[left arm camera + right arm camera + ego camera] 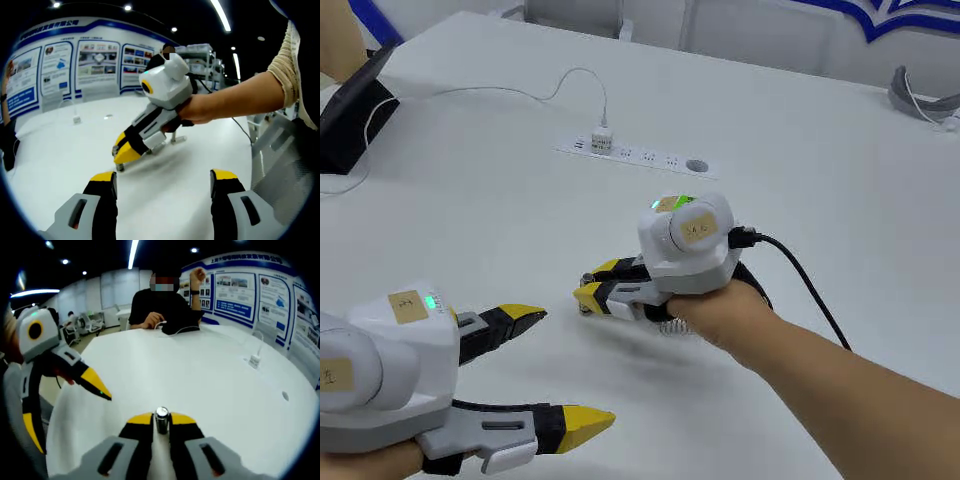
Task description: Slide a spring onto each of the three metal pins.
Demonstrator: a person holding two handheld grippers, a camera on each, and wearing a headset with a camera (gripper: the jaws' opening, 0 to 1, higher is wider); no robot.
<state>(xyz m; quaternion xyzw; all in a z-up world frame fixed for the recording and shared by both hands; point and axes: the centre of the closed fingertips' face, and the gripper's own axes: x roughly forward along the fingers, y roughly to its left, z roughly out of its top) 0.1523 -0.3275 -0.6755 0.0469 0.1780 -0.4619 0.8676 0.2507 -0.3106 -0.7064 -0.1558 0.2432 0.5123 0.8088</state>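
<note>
My right gripper (pixel 586 292) rests low on the white table (pixel 500 220) at centre, shut on a short silver metal pin (pixel 161 415). The pin's end (pixel 120 167) pokes out below the yellow jaw tips and touches the table. A small coiled spring (pixel 669 326) lies under the hand behind those jaws, with small metal parts (pixel 176 138) beside it. My left gripper (pixel 563 367) hovers at the near left, open and holding nothing, its fingertips (pixel 102 176) pointing toward the right gripper (pixel 125 151).
A white power strip (pixel 642 156) with a plugged charger (pixel 601 140) and cable lies beyond the grippers. A dark device (pixel 348 108) sits at the far left. A black cable (pixel 810 288) trails from the right gripper. A person (pixel 165 307) sits across the table.
</note>
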